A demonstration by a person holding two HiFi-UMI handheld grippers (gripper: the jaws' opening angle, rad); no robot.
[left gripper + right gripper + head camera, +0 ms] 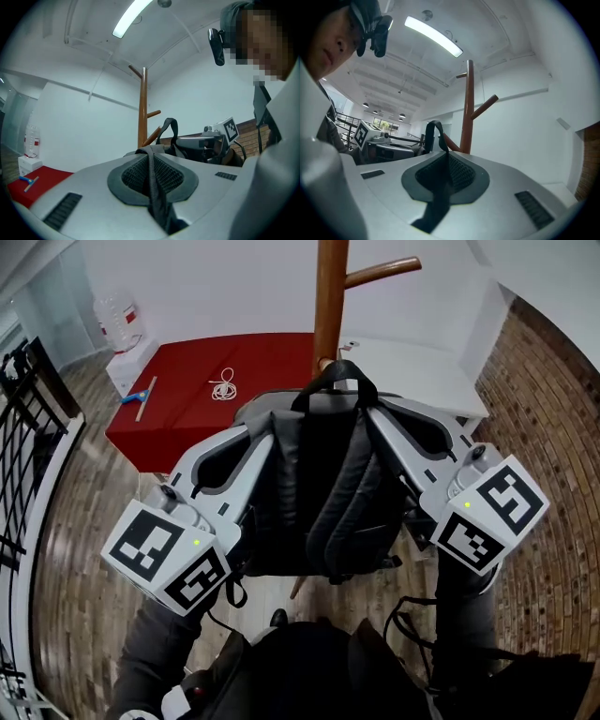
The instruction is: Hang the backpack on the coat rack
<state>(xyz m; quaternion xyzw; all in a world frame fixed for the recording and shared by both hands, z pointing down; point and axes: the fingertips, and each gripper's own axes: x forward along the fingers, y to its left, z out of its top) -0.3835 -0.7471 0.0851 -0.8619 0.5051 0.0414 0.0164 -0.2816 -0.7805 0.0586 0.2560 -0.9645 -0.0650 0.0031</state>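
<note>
A dark grey backpack (pixel 323 493) hangs in the air between my two grippers, straps toward me. My left gripper (pixel 255 430) is shut on webbing at its top left corner, and the strap (pixel 152 187) runs out between the jaws. My right gripper (pixel 382 413) is shut on the top right corner in the same way, strap (pixel 439 192) pinched between the jaws. The top handle loop (pixel 339 373) stands upright right at the wooden coat rack pole (pixel 330 296), beside a low peg (pixel 449 141). Whether the loop is over that peg I cannot tell. A higher peg (pixel 382 273) points right.
Behind the rack lies a red platform (pixel 202 395) with a white cord (pixel 223 385) and a blue-handled tool (pixel 141 397). A white ledge (pixel 422 371) stands to the right, with a brick wall (pixel 553 427) beyond. A black railing (pixel 28 427) runs along the left.
</note>
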